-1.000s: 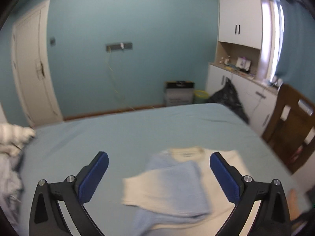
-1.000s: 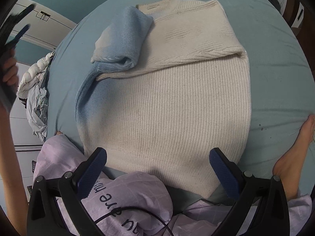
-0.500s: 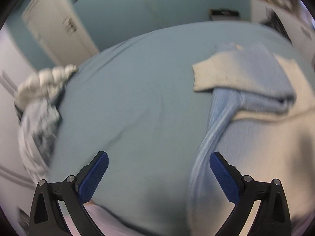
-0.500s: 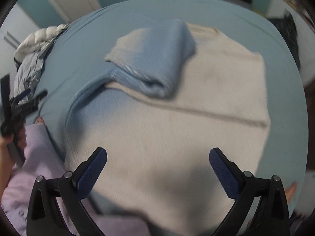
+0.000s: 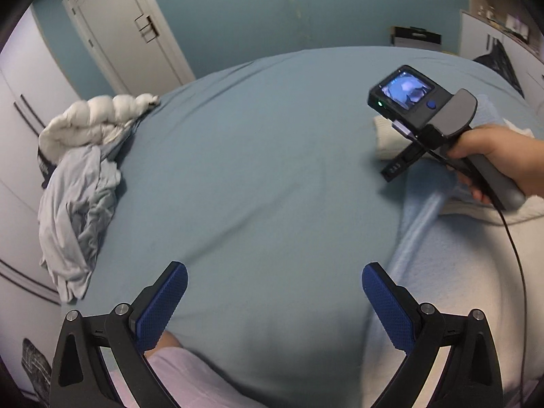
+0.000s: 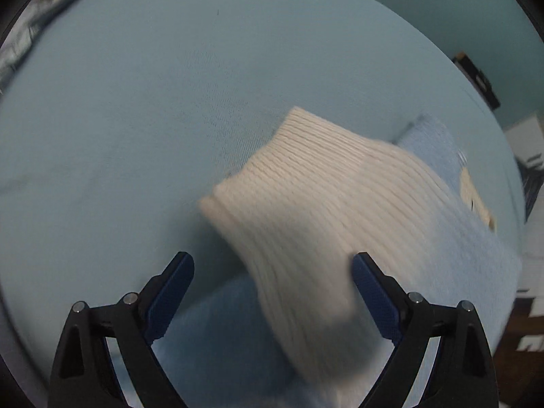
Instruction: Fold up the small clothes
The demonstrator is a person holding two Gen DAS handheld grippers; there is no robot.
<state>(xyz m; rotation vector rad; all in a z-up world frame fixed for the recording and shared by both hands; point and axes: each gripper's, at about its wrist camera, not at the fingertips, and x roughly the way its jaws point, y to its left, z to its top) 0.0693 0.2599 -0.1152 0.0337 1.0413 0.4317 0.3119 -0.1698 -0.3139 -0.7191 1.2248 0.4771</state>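
Observation:
A cream and pale blue knit sweater [image 5: 455, 272] lies flat on the blue bed sheet [image 5: 265, 156], at the right of the left wrist view. Its folded-over sleeve [image 6: 306, 204], cream and ribbed at the cuff, fills the right wrist view. My right gripper [image 6: 272, 282] points down at that sleeve; its jaws are closing, the sleeve lies between them, and a gap shows at the left pad. My left gripper [image 5: 275, 292] hangs open over bare sheet just left of the sweater's hem. A hand [image 5: 499, 156] holds the right gripper's handle above the sleeve.
A heap of white and grey clothes [image 5: 78, 183] lies at the bed's left edge. Behind the bed stand a white door [image 5: 125, 27], a dark box [image 5: 414, 35] and white cabinets [image 5: 493, 30]. A lilac-clad leg [image 5: 176, 374] shows under my left gripper.
My left gripper tipped down and swung left, from the sweater to the bare sheet beside it. My right gripper swept from the sweater's hem up to the folded sleeve, and its jaws narrowed a little.

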